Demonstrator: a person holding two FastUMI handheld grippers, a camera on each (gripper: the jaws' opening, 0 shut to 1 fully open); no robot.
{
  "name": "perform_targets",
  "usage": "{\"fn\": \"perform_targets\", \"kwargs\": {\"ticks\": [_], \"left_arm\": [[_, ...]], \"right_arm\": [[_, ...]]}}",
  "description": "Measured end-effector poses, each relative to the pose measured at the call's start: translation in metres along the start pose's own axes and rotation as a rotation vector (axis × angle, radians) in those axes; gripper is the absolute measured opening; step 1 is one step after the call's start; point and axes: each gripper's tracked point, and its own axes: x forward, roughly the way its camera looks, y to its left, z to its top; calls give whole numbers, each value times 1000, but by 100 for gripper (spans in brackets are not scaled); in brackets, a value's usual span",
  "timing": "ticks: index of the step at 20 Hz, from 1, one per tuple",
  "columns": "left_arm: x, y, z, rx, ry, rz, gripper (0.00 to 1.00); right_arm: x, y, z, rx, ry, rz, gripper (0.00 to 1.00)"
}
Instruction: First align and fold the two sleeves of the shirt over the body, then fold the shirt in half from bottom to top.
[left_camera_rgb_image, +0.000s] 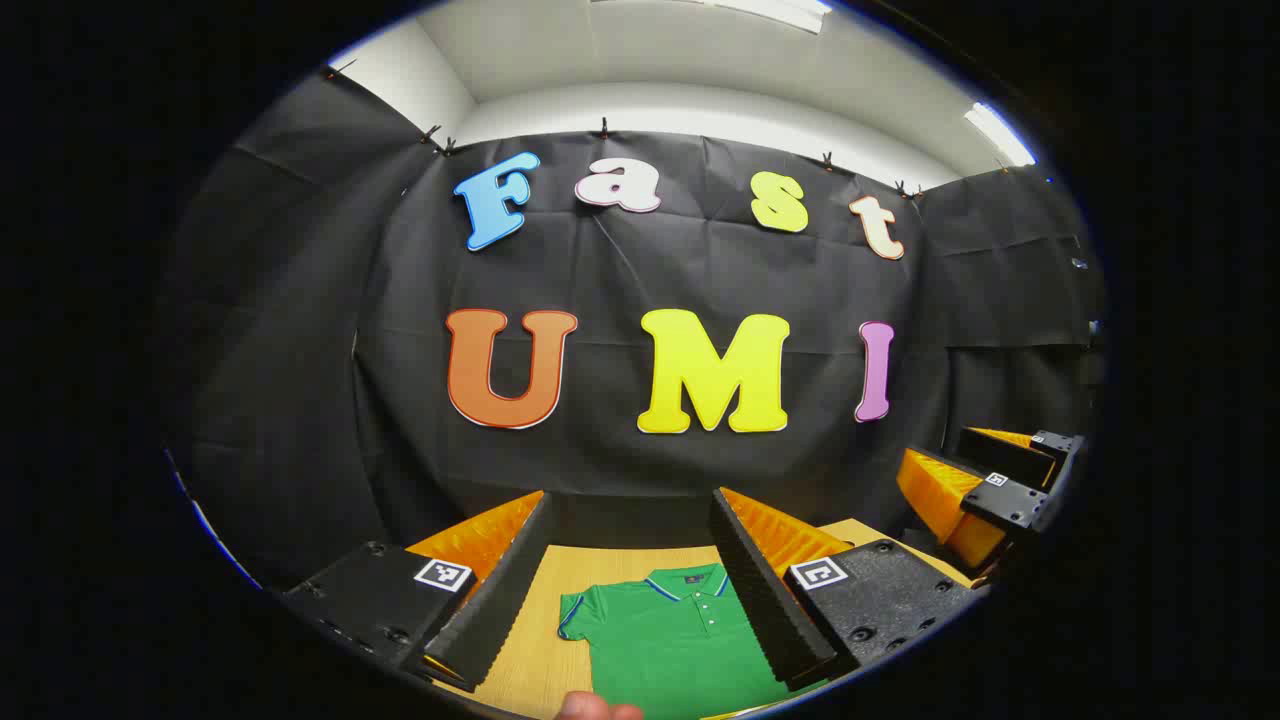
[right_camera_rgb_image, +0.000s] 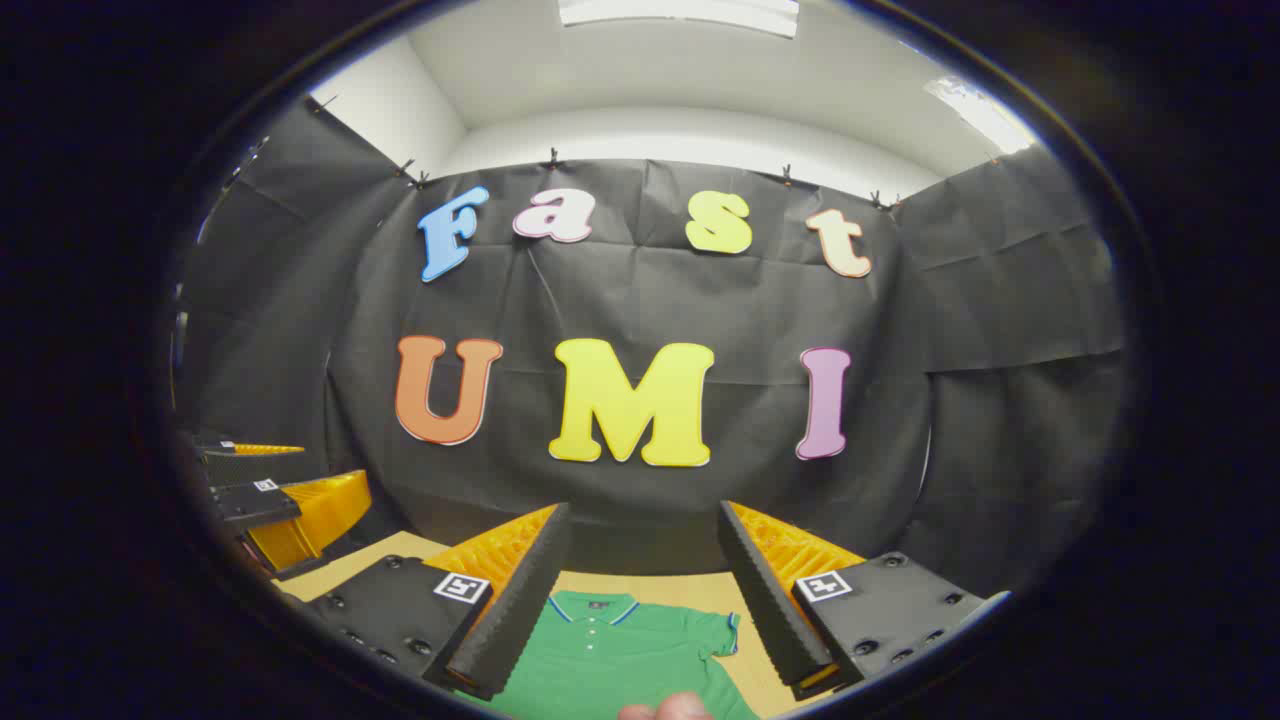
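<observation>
A green polo shirt (left_camera_rgb_image: 668, 640) with a blue-edged collar lies flat on the wooden table (left_camera_rgb_image: 540, 660), collar toward the booth wall. In the left gripper view one short sleeve (left_camera_rgb_image: 573, 612) spreads out to the left. My left gripper (left_camera_rgb_image: 632, 525) hovers above the shirt, open, nothing between its fingers. In the right gripper view the same shirt (right_camera_rgb_image: 610, 655) lies below, its other sleeve (right_camera_rgb_image: 722, 632) spread to the right. My right gripper (right_camera_rgb_image: 645, 535) is open and empty above it. The right gripper (left_camera_rgb_image: 985, 490) also appears far right in the left gripper view, the left gripper (right_camera_rgb_image: 275, 500) far left in the right gripper view.
The black cloth wall stands just behind the table's far edge. A fingertip (left_camera_rgb_image: 598, 708) shows at the bottom of the left gripper view, and another fingertip (right_camera_rgb_image: 665, 708) at the bottom of the right gripper view. Bare wood (right_camera_rgb_image: 745, 675) borders the shirt.
</observation>
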Motion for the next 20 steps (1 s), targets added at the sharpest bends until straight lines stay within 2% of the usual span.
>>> {"fn": "perform_targets", "kwargs": {"ticks": [4,14,18,20], "left_arm": [[5,0,2,5,-10,12,99],[16,-17,-2,-19,-7,29,99],[14,-20,-13,-27,6,14,99],[14,-21,-23,-32,30,12,99]], "right_arm": [[8,-5,2,15,-2,6,95],[28,-32,-6,32,13,-20,93],[25,-40,-12,24,30,-38,95],[23,-42,-19,18,49,-33,93]]}}
